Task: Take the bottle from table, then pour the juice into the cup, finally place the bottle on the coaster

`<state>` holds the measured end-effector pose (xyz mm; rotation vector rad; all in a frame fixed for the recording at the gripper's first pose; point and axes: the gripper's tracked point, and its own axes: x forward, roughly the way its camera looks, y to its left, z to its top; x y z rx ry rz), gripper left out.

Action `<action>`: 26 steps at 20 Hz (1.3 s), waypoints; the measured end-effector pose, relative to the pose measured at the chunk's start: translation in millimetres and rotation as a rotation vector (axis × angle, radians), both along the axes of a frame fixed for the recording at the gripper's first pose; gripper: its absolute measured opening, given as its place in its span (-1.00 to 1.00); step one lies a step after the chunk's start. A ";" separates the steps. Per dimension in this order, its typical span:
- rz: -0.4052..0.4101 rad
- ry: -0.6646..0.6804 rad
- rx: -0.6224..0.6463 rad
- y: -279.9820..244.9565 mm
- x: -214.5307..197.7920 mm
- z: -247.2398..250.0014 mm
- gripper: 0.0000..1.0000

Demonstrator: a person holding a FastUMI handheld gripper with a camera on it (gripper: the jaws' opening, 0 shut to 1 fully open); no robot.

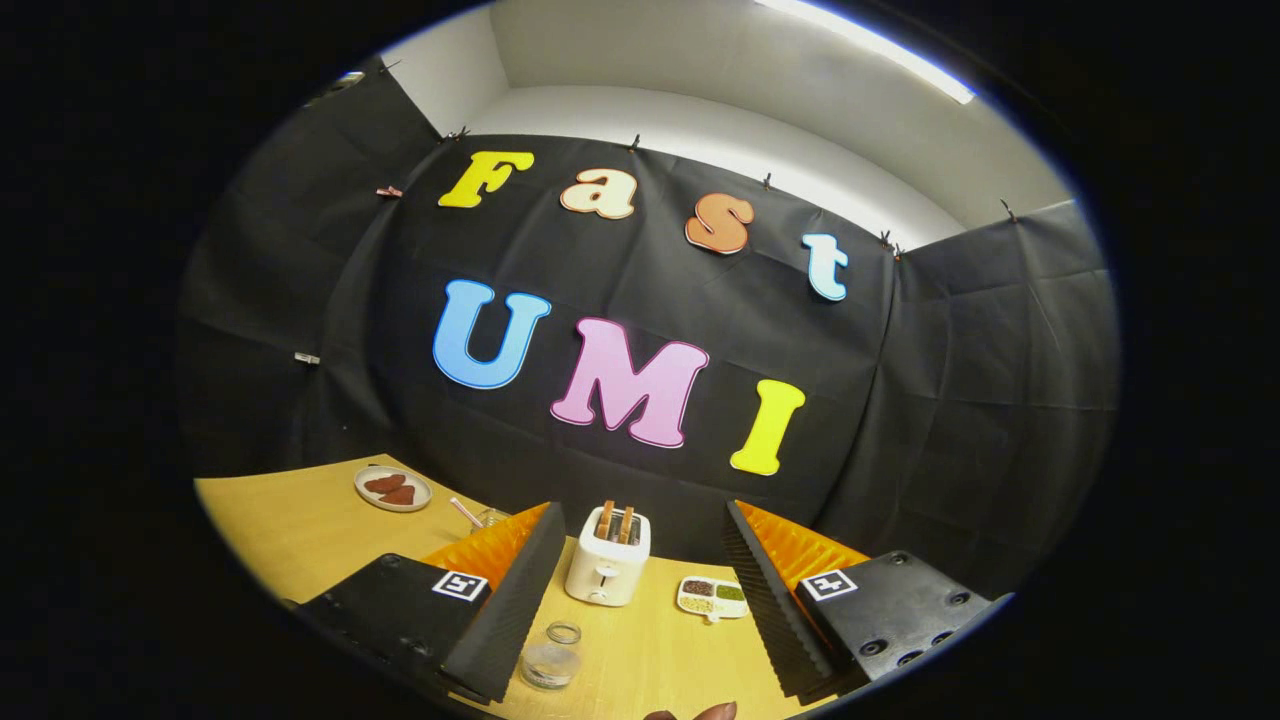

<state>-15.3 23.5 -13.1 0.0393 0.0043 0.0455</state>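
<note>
In the gripper view, the tool (640,585) stands wide open with nothing held, its two fingers (510,600) reaching up from the lower part of the frame and leaving a broad gap of bare tabletop (660,650) between them. In that gap, low and close to the left finger, sits a small clear cup (550,662), with a small ring-shaped lid or glass rim (564,632) just beyond it. Farther ahead, centred between the fingers, a white toaster (608,565) stands upright near the tabletop's far edge with two slices poking out of its slots. To its right, just beside the right finger, lies a small divided dish (712,596) with portions of seeds or spices. At the lower left of the frame, beyond the left finger, a round plate (393,488) holding brown pieces rests near the far edge, well apart from the toaster, and a glass jar with a straw (485,517) peeks over the left finger. A fingertip (715,712) shows at the bottom edge. I cannot tell where the bottle or coaster is.
</note>
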 end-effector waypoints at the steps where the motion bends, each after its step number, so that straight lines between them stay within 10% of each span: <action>1: 0.007 -0.009 0.019 3.4 -1.1 -2.8 0.95; 26: 0.120 0.156 0.159 91.2 8.4 -270.0 0.95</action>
